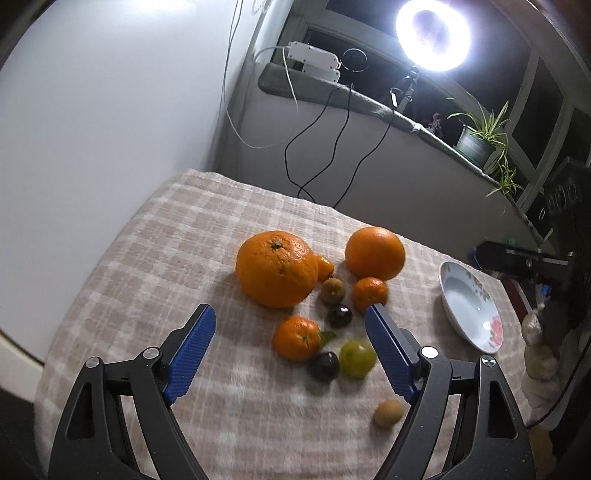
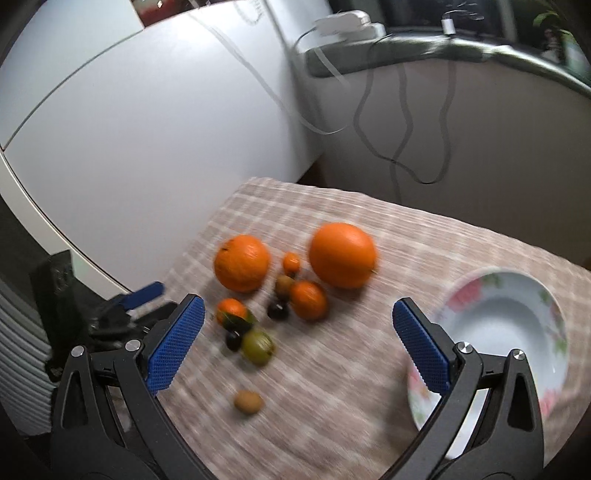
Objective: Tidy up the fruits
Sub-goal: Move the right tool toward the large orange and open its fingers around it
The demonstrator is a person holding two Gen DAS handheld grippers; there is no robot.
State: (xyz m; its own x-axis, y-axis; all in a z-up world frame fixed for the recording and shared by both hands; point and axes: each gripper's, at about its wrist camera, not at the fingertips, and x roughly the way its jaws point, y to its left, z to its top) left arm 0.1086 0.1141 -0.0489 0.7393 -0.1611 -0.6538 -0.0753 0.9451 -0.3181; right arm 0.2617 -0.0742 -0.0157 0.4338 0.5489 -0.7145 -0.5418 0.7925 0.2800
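Looking across the checked cloth of the worktop (image 1: 155, 258) from the left, no brand, label or readable writing shows on anything. A white wall stands behind the left side, dark and white cables (image 1: 332, 140) hang down the wall beyond the far edge, and a white power strip (image 1: 314, 57) lies on the sill above them. Further right a ring light (image 1: 432, 35) glares, and a potted plant (image 1: 478, 136) stands on the sill.

The left claw (image 1: 291, 312) hangs over the fruit with its blue pads well apart and nothing between them pressed. The right claw (image 2: 297, 306) is likewise spread wide and empty; its view is smeared by blur.

The fruit sits in a loose cluster mid-worktop. Leftmost is the biggest orange (image 1: 277, 267), dimpled, stem end up. Tucked against its right side is a tiny kumquat (image 1: 325, 267), with a brownish-green kiwi-like fruit (image 1: 332, 291) just below it. Nearer the camera lies a mandarin (image 1: 295, 338) with a green leaf, then a dark plum (image 1: 340, 315), a second dark plum (image 1: 324, 365) and a pale green fruit (image 1: 357, 357) touching it. To the right stand a smooth round orange (image 1: 375, 253) and a small mandarin (image 1: 369, 293) just in front of it. A lone small brown fruit (image 1: 388, 413) lies apart, nearest the camera, beside the left claw's right finger.

At the far right a white floral plate (image 1: 469, 306) rests empty on the cloth, well apart from the cluster; the right claw's right finger overlaps its rim in the right wrist view.
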